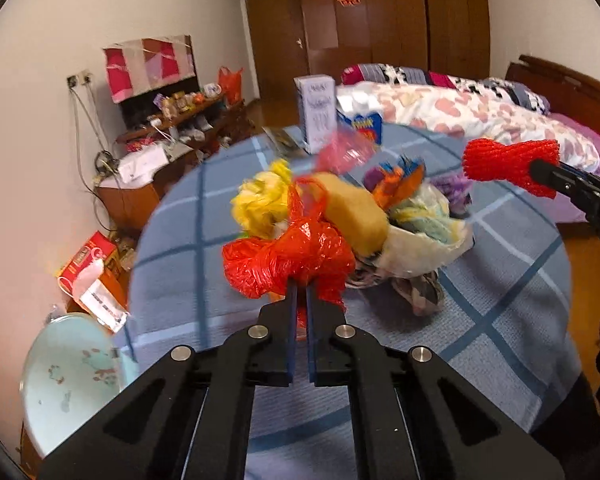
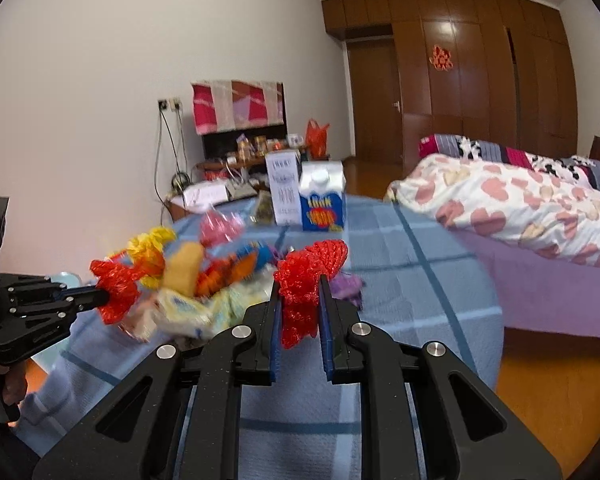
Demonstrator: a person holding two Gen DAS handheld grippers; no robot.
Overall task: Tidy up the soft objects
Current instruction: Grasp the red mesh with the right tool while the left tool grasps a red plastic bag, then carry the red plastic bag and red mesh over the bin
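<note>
My left gripper (image 1: 301, 285) is shut on a crumpled red plastic bag (image 1: 288, 260) at the near edge of a pile of soft things on the blue checked tablecloth (image 1: 500, 300). The pile holds a yellow sponge (image 1: 354, 210), a yellow puff (image 1: 262, 200), an orange and blue item (image 1: 400, 178) and a pale cloth (image 1: 428, 232). My right gripper (image 2: 300, 286) is shut on a red foam net (image 2: 306, 280), held above the table to the right of the pile. In the left wrist view that red foam net (image 1: 508, 164) shows pinched at far right.
Two cartons (image 2: 322, 204) and a pink net (image 2: 220, 224) stand at the table's far side. A bed with a heart-print quilt (image 2: 520, 208) lies to the right. A cluttered low cabinet (image 1: 172, 132) and a pale basin (image 1: 68, 376) sit left of the table.
</note>
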